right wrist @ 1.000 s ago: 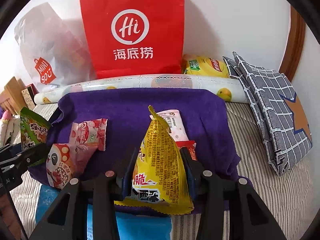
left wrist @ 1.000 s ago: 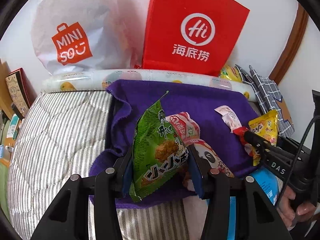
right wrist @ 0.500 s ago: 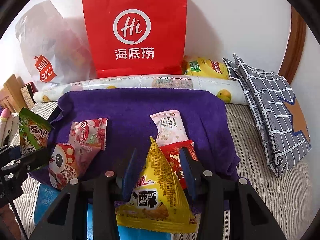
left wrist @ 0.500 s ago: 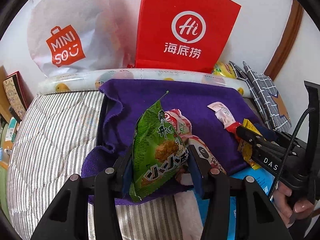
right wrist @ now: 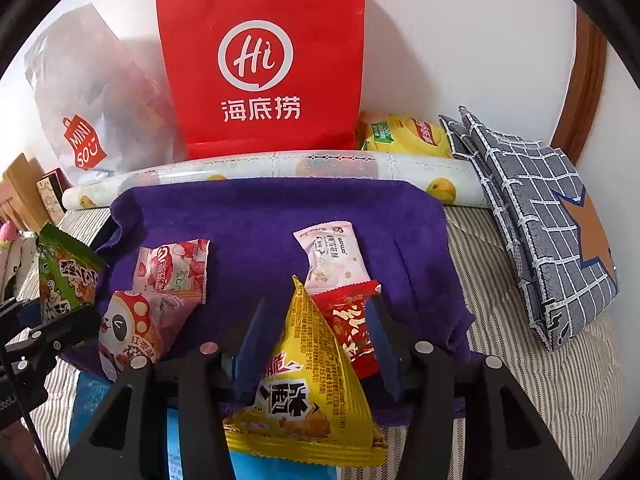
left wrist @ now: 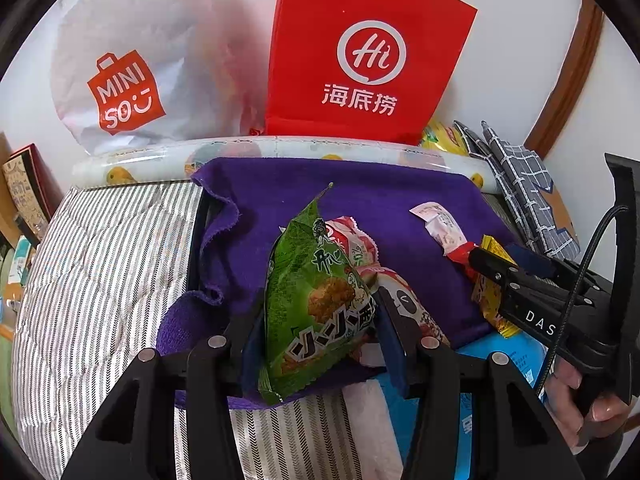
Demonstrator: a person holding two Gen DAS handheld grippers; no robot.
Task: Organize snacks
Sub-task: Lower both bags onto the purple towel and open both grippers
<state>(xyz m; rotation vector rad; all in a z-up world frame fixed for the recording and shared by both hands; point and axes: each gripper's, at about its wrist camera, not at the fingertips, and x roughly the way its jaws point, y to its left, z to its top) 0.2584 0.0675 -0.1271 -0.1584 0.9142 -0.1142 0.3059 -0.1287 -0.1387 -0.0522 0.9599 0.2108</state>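
My left gripper [left wrist: 316,320] is shut on a green triangular snack packet [left wrist: 316,300] and holds it upright over the near edge of the purple towel [left wrist: 360,200]. The jaws of my right gripper [right wrist: 316,320] are opening. Between them lies a yellow triangular packet [right wrist: 308,380], resting on the towel's front edge, and the pads do not touch it. A red packet [right wrist: 352,328] and a pink-white packet [right wrist: 332,256] lie just beyond it. A strawberry packet [right wrist: 172,268] and a panda packet [right wrist: 132,332] lie at the left of the towel.
A red paper bag [right wrist: 260,60] and a white Miniso bag [right wrist: 88,100] stand against the wall behind a rolled mat [right wrist: 280,168]. A grey checked cloth bag [right wrist: 540,220] and a yellow chips bag [right wrist: 404,132] sit at the right. A blue packet [right wrist: 92,404] lies under the towel's front.
The right jaws have widened and the yellow packet has slid down out of their grip onto the towel's edge. The left gripper still holds the green packet in the same place.
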